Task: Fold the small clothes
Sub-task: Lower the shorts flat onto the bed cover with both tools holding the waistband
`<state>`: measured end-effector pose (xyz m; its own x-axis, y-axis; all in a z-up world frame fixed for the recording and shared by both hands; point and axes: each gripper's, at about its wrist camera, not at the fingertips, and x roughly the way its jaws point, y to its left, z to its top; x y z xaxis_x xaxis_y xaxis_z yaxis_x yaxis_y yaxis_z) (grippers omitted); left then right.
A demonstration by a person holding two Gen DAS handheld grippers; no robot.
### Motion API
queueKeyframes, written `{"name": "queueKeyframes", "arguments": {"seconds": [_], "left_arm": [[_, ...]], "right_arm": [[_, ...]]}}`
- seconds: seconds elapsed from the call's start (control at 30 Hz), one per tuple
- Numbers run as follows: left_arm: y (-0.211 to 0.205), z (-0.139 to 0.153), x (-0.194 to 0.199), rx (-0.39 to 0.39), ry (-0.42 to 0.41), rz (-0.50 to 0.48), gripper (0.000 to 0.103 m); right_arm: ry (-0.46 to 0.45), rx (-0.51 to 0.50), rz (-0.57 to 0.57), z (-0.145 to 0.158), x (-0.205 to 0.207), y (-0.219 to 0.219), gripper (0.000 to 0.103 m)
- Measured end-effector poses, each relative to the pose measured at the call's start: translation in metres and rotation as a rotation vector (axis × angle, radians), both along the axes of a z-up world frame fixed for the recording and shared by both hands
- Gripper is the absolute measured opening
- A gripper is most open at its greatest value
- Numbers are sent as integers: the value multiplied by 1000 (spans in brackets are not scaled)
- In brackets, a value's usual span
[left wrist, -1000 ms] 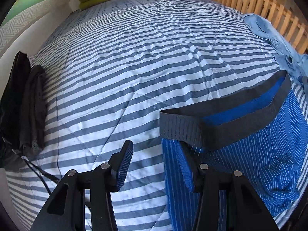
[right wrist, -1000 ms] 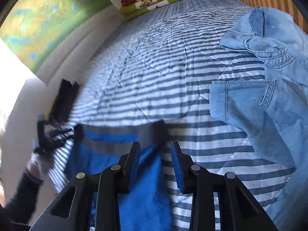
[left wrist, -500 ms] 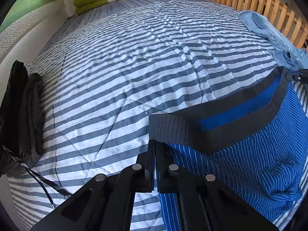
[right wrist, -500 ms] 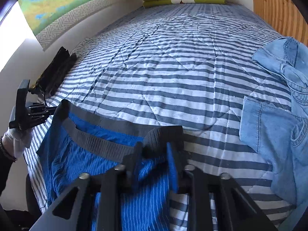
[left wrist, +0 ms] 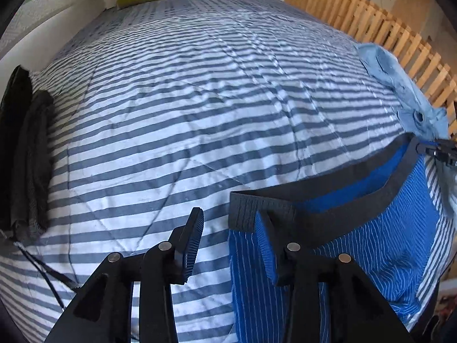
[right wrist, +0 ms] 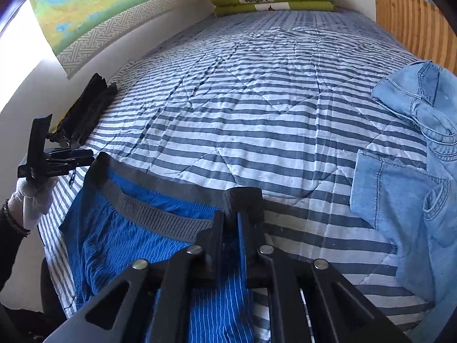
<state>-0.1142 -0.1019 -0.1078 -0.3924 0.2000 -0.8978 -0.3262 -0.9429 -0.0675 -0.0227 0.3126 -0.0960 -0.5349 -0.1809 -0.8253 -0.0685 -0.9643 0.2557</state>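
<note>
Blue pinstriped briefs with a dark grey waistband lie spread on the striped quilt. My left gripper stands open, with the waistband's near corner and the briefs' side edge between its fingers, unpinched. In the right wrist view my right gripper is shut on the opposite waistband corner of the briefs. The left gripper, held by a white-gloved hand, sits at the far waistband corner. The right gripper shows at the left wrist view's right edge.
Light denim clothes are heaped on the bed's right side, next to a wooden slat rail. Folded black clothes lie along the left wall. Folded green blankets are stacked at the bed's far end.
My left gripper, shut at the waistband corner half a second ago, has opened and let go. My right gripper closed on its corner and has stayed shut.
</note>
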Motion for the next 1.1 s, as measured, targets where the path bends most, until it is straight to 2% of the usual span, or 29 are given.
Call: {"name": "queueKeyframes", "arguments": {"seconds": [0.03,0.07,0.1,0.2,0.23,0.3,0.5,0.57,0.6,0.67,0.73,0.83,0.9,0.97,1.0,1.03,1.1], "left_arm": [[5,-3,0,-17,1,-12,35],[11,-5,2,-24,1,-30,28],[14,-8,0,-19,-7,-38,15],[18,-8,2,-64,26,-19,0],[16,-7,1,-65,28,-2,0],[7,-1,1,-43,37,31,0],[-31,30,2,44,90,133,0],[-39,36,-2,98,88,131,0],[-39,33,-7,113,49,116,0],[-33,23,-13,118,-19,80,13],[-21,16,-11,81,-8,39,29],[-3,1,-10,58,-32,-14,36],[4,-7,-10,66,-38,-22,36],[11,-14,-9,40,-25,-17,9],[14,-14,-8,-4,-8,0,7],[14,-13,-6,-16,9,7,7],[8,-6,-3,-2,40,31,7]], "right_arm": [[-5,13,-13,-3,-3,1,26],[-7,10,-20,-5,-4,2,26],[-9,-2,-22,-7,-6,3,26],[-19,17,-19,-11,-9,1,23],[-17,26,-26,-10,-9,1,13],[-5,13,-39,-7,-5,4,7],[96,-46,-88,22,11,17,6],[110,-55,-112,26,7,22,6],[102,-53,-109,25,3,23,6],[73,-60,-86,19,-4,21,6],[55,-41,-84,14,-6,16,6],[45,-41,-78,8,-5,14,6],[36,-42,-85,6,-5,17,6],[25,-44,-95,2,-4,20,6],[20,-37,-102,1,-3,20,6],[20,-30,-111,0,-1,22,6],[35,-31,-121,4,3,23,6]]}}
